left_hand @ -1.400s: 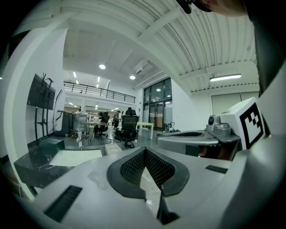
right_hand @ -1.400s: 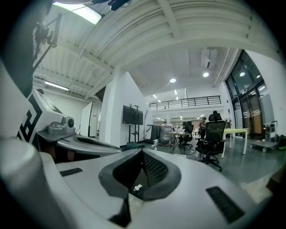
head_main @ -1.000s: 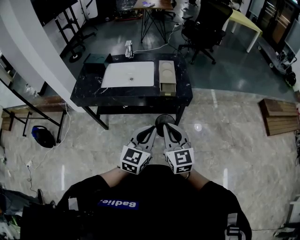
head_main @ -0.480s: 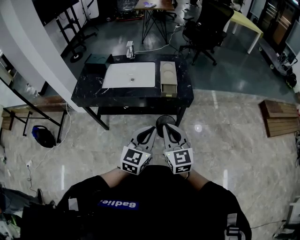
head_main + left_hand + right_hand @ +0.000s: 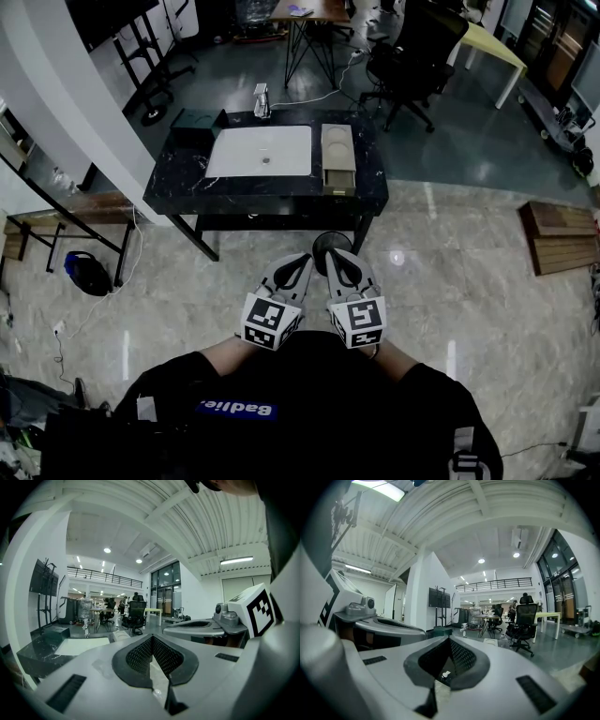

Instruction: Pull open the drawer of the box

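I hold the left gripper [image 5: 302,261] and right gripper [image 5: 334,258] side by side, all 2 closed and empty. The box [image 5: 337,142] with its drawer [image 5: 338,176] stands on the table [image 5: 178,187], well ahead of them.

Head view looks steeply down from above; both gripper views face forward, sharing the distant table [image 5: 178,184] and box [image 5: 337,156].

pale marble floor [image 5: 469,281] shining underfoot, going grey-blue further back. black marble table [image 5: 178,187] straight ahead, a black office chair [image 5: 412,47] behind it, a pale yellow desk [image 5: 487,42] far right. white wall [image 5: 66,103] slants in on the left, wooden bench [image 5: 561,234] on the right. overhead, a ribbed white ceiling [image 5: 440,522], round lights [image 5: 481,561] on. tall glass doors [image 5: 165,588] at the back.
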`<state>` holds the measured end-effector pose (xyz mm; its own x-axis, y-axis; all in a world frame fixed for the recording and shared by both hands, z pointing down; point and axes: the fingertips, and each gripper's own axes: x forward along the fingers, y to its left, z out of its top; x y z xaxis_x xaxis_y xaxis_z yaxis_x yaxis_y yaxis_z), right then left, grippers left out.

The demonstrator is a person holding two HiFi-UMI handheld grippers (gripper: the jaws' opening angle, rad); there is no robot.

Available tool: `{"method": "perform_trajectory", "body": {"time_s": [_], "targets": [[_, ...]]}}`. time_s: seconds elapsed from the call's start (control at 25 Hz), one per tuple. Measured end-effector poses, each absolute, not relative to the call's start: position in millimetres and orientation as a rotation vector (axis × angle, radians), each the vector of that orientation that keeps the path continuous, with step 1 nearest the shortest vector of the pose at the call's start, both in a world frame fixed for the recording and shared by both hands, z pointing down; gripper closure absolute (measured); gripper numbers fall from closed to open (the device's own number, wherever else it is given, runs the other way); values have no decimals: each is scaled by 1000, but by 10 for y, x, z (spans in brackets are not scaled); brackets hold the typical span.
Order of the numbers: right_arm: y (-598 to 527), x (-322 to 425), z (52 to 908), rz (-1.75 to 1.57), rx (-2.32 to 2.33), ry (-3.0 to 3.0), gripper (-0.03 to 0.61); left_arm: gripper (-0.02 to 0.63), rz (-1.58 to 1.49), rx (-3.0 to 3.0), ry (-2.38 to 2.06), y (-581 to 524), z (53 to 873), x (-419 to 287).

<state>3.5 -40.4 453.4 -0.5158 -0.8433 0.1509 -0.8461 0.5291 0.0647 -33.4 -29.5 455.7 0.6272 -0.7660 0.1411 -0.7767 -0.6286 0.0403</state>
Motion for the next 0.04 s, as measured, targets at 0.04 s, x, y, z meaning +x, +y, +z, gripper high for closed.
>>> {"method": "perform_trajectory", "body": {"time_s": [0.04], "targets": [[-406,32,4530,27,1448,-2600,577,621,168,2745,-1306,-298,4551,-338]]}}
